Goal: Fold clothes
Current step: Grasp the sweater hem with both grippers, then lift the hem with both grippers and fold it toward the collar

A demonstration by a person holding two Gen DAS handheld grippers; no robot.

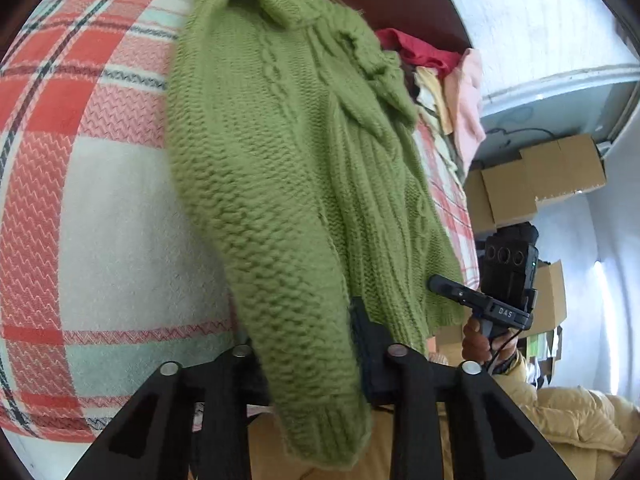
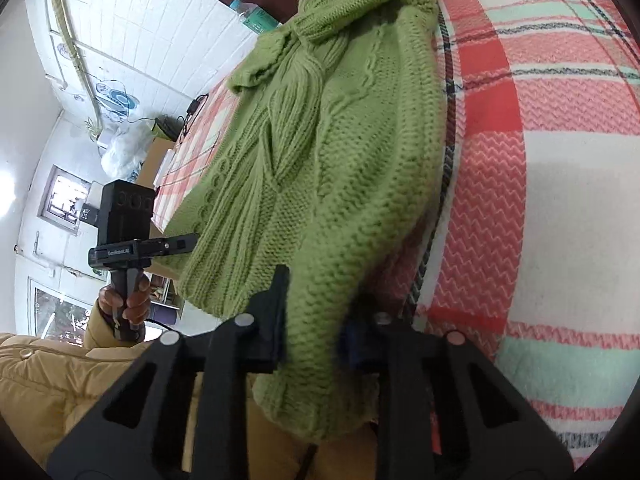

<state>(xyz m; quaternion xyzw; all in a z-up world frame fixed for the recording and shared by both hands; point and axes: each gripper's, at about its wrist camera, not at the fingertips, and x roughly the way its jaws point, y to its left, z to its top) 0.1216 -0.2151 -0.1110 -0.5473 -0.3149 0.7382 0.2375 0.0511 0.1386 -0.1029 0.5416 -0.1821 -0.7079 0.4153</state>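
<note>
**Gripping Both Sleeves of a Green Knit Sweater**

Hidden parts first. In the left wrist view, the left gripper (image 1: 312, 360) has its fingertips buried under a sleeve of the green sweater (image 1: 280, 152); only one dark finger (image 1: 368, 344) shows, on the right of the knit. The sleeve cuff (image 1: 324, 436) hangs over the gripper frame toward the lower edge of the picture. At the right of this view, the right gripper (image 1: 440, 286) is seen from outside with its tip against the sweater hem; its far finger cannot be made out.

In the right wrist view, the left gripper (image 2: 188, 242) is seen at the left, its tip meeting the ribbed hem (image 2: 208, 280). The right gripper (image 2: 316, 320) is pinched on the other sleeve, with one finger (image 2: 276, 312) visible left of the knit and the opposite one mostly covered.

Position: the sweater lies on the plaid blanket (image 1: 80, 200) covering a bed. Its long axis runs from the grippers away toward the far end, collar (image 2: 360, 12) farthest, hem and cuffs nearest. A pile of clothes (image 1: 440, 80) sits beyond it, and cardboard boxes (image 1: 540, 176) stand beside the bed. The left gripper is likewise clamped on its sleeve.
</note>
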